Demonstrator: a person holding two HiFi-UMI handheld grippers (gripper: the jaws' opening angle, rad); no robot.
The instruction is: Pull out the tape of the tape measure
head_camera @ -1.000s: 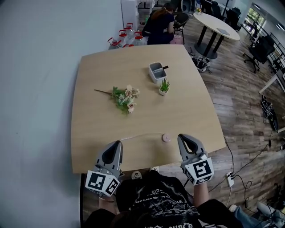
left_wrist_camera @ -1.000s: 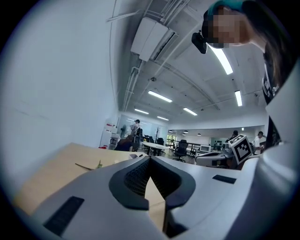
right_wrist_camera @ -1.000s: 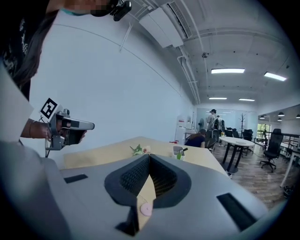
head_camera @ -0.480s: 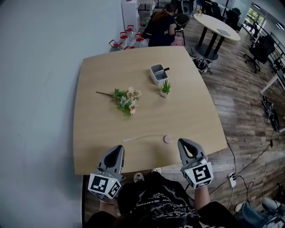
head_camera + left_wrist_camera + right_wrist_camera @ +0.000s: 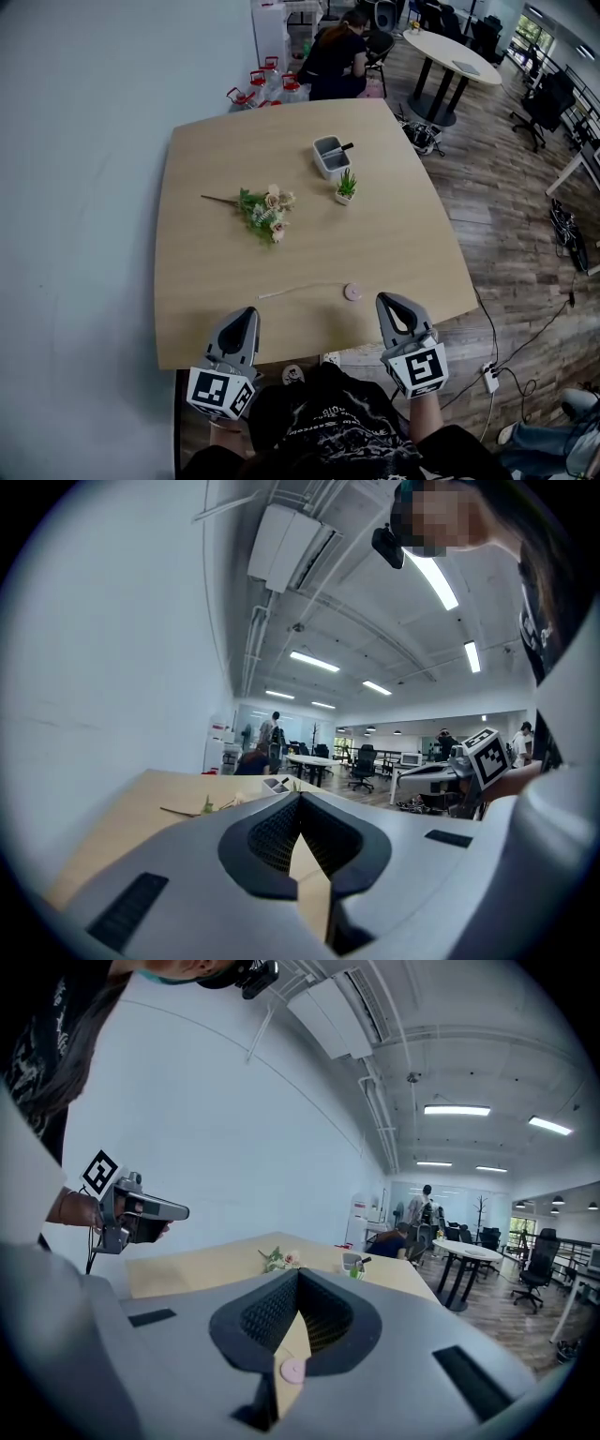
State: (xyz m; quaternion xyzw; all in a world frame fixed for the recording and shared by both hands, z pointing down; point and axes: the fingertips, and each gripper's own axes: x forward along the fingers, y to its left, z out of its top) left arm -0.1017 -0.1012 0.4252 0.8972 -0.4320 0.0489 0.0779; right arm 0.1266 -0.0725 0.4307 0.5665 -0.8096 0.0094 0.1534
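A small round pink tape measure (image 5: 352,292) lies on the wooden table (image 5: 206,272) near its front edge. Its thin white tape (image 5: 300,288) stretches left from it across the tabletop. My left gripper (image 5: 246,317) hovers at the front edge, just short of the tape's left end, shut and empty. My right gripper (image 5: 392,305) hangs right of the pink case, also shut with nothing in it. In the right gripper view the pink tape measure (image 5: 293,1370) shows through the gap below the closed jaws of the right gripper (image 5: 298,1274). The left gripper (image 5: 298,799) points level across the table.
Mid-table lie an artificial flower bunch (image 5: 265,208), a small potted plant (image 5: 346,185) and a grey pen holder (image 5: 330,155). A person (image 5: 333,56) sits beyond the far edge beside red-capped jugs (image 5: 253,84). A wall runs along the left; a power strip (image 5: 485,377) lies on the floor.
Both grippers have stayed at the table's front edge, and the tape measure has not moved. Only the head view has shifted slightly.
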